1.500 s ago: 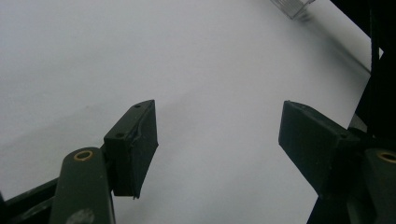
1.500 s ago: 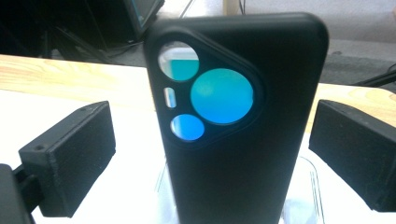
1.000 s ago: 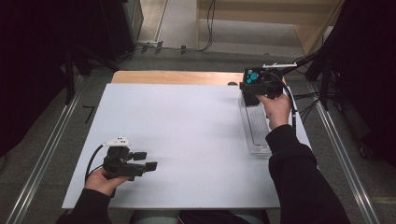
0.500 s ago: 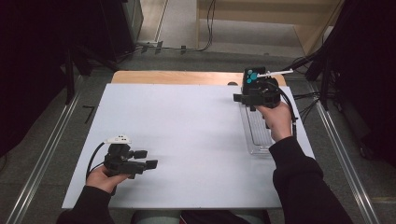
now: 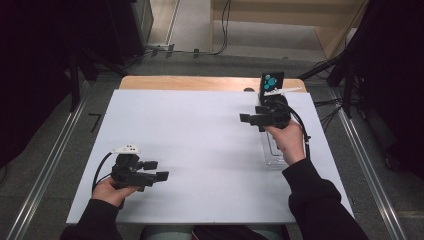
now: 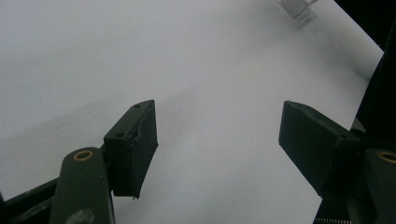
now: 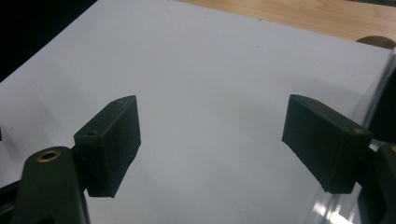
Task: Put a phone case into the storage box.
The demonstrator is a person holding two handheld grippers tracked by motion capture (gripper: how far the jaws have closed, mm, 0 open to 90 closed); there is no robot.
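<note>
Right gripper [image 5: 248, 119] has been carried left off the clear plastic tray [image 5: 271, 156] at the counter's [image 5: 200, 130] right edge, fingers narrowed slightly yet spread, nothing held. Left gripper [image 5: 159, 170] is parked near-left, fingers spread, likely awaiting use.

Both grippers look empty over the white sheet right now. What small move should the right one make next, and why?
Probably bring the right gripper back toward the clear tray beside it and lower it there. Its jaws stand apart with nothing between them, pointing out over the bare white sheet, and the tray is the nearest thing to it. The left gripper is open and empty too, far off.
</note>
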